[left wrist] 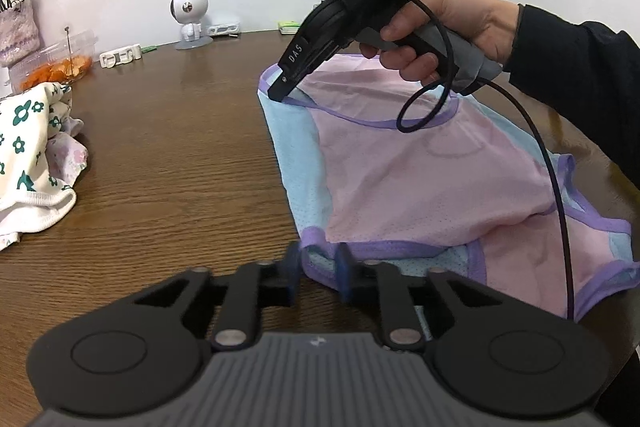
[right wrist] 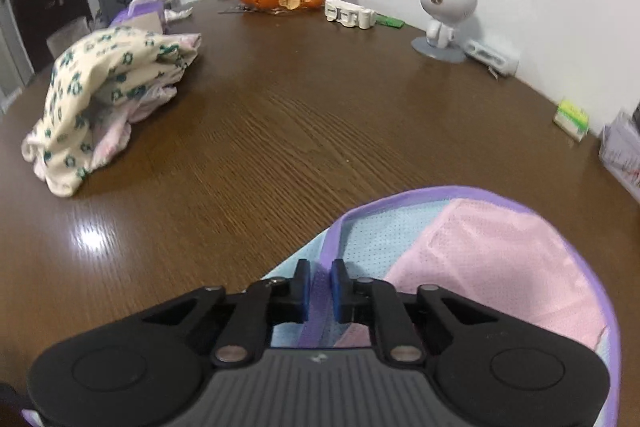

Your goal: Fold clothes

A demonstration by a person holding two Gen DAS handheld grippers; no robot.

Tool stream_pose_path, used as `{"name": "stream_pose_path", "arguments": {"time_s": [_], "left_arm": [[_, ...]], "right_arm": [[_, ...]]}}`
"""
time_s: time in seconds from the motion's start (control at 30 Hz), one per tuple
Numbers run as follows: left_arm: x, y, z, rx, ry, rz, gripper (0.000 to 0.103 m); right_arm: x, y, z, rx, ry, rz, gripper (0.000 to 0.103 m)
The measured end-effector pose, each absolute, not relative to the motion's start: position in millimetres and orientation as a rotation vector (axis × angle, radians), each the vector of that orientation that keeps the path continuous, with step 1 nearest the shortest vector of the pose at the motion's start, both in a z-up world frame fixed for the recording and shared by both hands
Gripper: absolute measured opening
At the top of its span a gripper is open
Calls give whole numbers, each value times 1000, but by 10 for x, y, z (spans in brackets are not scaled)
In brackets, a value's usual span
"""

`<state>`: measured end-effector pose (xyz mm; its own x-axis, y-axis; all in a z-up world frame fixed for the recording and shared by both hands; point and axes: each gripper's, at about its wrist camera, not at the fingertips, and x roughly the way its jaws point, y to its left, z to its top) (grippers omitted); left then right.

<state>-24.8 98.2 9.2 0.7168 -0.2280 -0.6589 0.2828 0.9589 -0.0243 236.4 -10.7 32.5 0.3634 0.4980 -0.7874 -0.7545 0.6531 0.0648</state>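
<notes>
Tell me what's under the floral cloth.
Under the floral cloth, a crumpled pale pink garment sticks out at its edge, both lying on the table. Whatever lies deeper in the pile is covered.

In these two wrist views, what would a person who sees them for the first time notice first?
First comes the pink, blue and purple garment, spread on the brown wooden table; each tool grips its purple hem, the left tool at the near corner and the right tool at the far one. Next, the flowered cream clothes pile at the table's left. A white round-headed figure stands by the wall.
</notes>
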Motion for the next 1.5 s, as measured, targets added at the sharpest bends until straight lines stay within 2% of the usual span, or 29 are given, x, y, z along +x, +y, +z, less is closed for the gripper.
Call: {"name": "stream_pose_path", "arguments": {"time_s": [0.2, 0.33, 0.43, 0.5, 0.63, 0.7, 0.83, 0.97, 1.13, 1.23, 1.33, 1.4, 1.47, 1.5], "left_arm": [[-255, 939, 137, 73, 726, -279, 12], [-273, 901, 155, 81, 730, -276, 12], [-301, 894, 171, 91, 733, -267, 16], [-322, 913, 197, 92, 726, -266, 34], [-395, 974, 400, 55, 667, -317, 35], [-447, 936, 540, 31, 624, -386, 36], [-482, 564, 681, 1, 611, -618, 40], [-526, -32, 521, 171, 685, -730, 40], [-534, -169, 312, 240, 792, -738, 36], [-553, -146, 293, 245, 794, -724, 35], [-545, 17, 400, 185, 785, -725, 35], [-541, 244, 518, 114, 747, -704, 44], [-521, 492, 577, 59, 730, -645, 47], [-507, 603, 578, 45, 732, -609, 47]], "right_arm": [[2522, -153, 436, -135, 850, 861, 2], [2524, 32, 377, -187, 837, 865, 2], [2509, 135, 262, -240, 828, 854, 4], [2466, 56, 308, -250, 811, 847, 12], [2337, -525, 757, -252, 739, 800, 39], [2279, -950, 991, -265, 712, 728, 40], [2240, -1704, 1084, -274, 788, 534, 40], [2212, -2038, 712, -251, 929, 434, 34], [2184, -2210, 371, -163, 966, 392, 31], [2201, -2264, 357, -94, 927, 348, 14], [2122, -2238, 424, -86, 882, 335, 15], [1926, -2305, 571, -67, 835, 352, 16], [1602, -2428, 740, -49, 787, 388, 34], [1417, -2495, 806, -47, 769, 408, 37]]}}
